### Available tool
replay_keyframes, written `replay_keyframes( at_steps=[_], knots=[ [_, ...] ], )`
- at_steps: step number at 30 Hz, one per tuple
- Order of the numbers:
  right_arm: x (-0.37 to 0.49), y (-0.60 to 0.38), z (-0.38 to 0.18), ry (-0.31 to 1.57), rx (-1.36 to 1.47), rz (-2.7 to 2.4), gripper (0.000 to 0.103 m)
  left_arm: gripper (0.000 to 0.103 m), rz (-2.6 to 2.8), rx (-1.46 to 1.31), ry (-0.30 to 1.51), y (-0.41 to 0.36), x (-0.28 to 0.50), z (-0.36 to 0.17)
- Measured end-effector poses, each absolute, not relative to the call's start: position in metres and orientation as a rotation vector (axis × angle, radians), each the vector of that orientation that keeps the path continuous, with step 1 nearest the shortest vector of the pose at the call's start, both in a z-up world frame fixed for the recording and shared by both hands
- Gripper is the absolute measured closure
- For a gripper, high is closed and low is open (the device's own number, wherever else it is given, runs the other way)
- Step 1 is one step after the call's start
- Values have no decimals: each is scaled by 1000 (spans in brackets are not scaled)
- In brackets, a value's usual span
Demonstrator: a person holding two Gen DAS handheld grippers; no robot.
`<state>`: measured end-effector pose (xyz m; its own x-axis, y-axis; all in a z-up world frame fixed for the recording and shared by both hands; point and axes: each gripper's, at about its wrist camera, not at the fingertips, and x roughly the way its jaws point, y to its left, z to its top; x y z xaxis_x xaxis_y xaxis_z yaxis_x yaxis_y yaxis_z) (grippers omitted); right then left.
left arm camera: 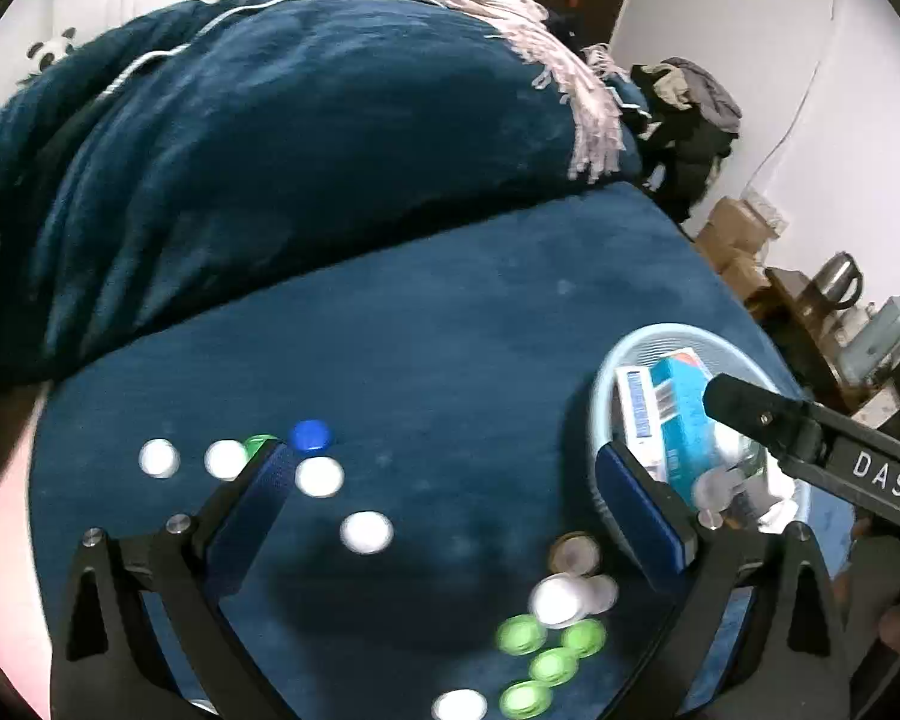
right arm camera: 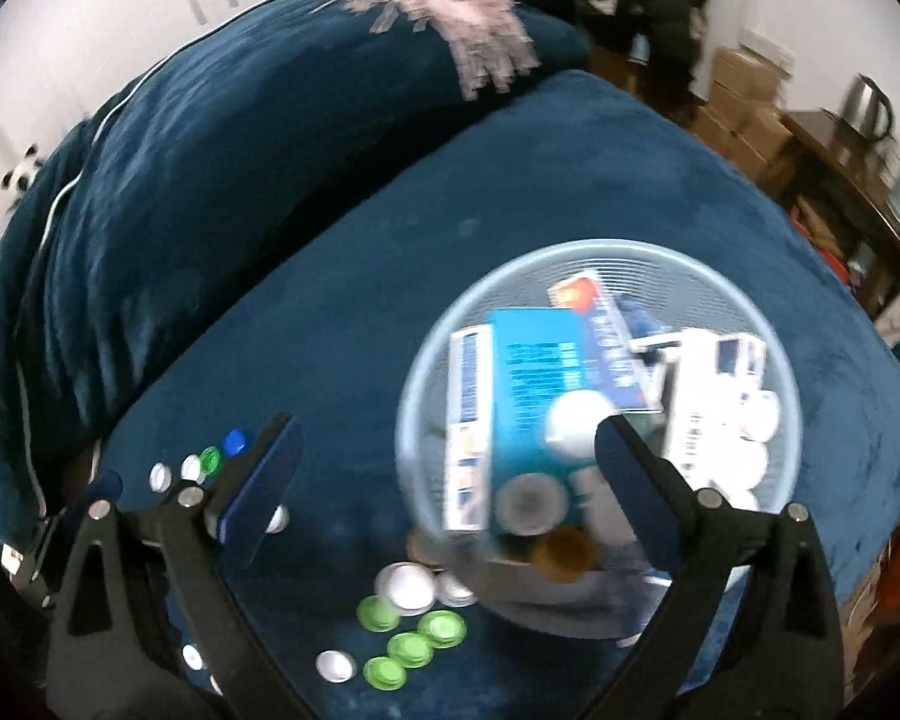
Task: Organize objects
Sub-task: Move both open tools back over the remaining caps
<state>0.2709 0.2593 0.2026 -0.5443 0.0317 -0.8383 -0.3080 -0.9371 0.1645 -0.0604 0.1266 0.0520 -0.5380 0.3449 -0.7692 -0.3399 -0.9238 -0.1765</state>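
Note:
Loose bottle caps lie on a blue velvet sofa seat (left arm camera: 450,330): white caps (left arm camera: 366,531), a blue cap (left arm camera: 311,435) and a cluster of green caps (left arm camera: 546,663), also in the right wrist view (right arm camera: 411,639). A light blue round basket (left arm camera: 606,372) (right arm camera: 600,252) holds blue and white boxes (right arm camera: 534,372) and white caps. My left gripper (left arm camera: 444,474) is open and empty above the caps. My right gripper (right arm camera: 444,450) is open and empty over the basket's near rim; its finger (left arm camera: 750,408) reaches over the basket in the left view.
A dark blue back cushion (left arm camera: 270,150) with a pink fringed throw (left arm camera: 570,78) rises behind the seat. To the right of the sofa stand cardboard boxes (left arm camera: 738,240), a side table with a kettle (left arm camera: 840,282) and a heap of clothes (left arm camera: 684,108).

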Motion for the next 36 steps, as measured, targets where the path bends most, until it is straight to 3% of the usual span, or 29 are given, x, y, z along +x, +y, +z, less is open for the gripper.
replay_keyframes(
  at_steps=[14,29,33,35,36],
  knots=[
    [245,169,192,249,-1531,2698,4,2,2583,-1344,-71,23,-65,35],
    [223,126,138,122,-1836,2604,4,2,2574,-1420,-73,-9,-81,14],
    [211,115,108,73,-1966,2543,6,2,2573,-1457,-31,-19,-91,-1],
    [206,110,90,58,-2026,2504,11,2,2578,-1487,-23,-30,-96,-13],
    [202,108,81,59,-2053,2483,19,2,2582,-1508,-19,-36,-98,-20]
  ],
)
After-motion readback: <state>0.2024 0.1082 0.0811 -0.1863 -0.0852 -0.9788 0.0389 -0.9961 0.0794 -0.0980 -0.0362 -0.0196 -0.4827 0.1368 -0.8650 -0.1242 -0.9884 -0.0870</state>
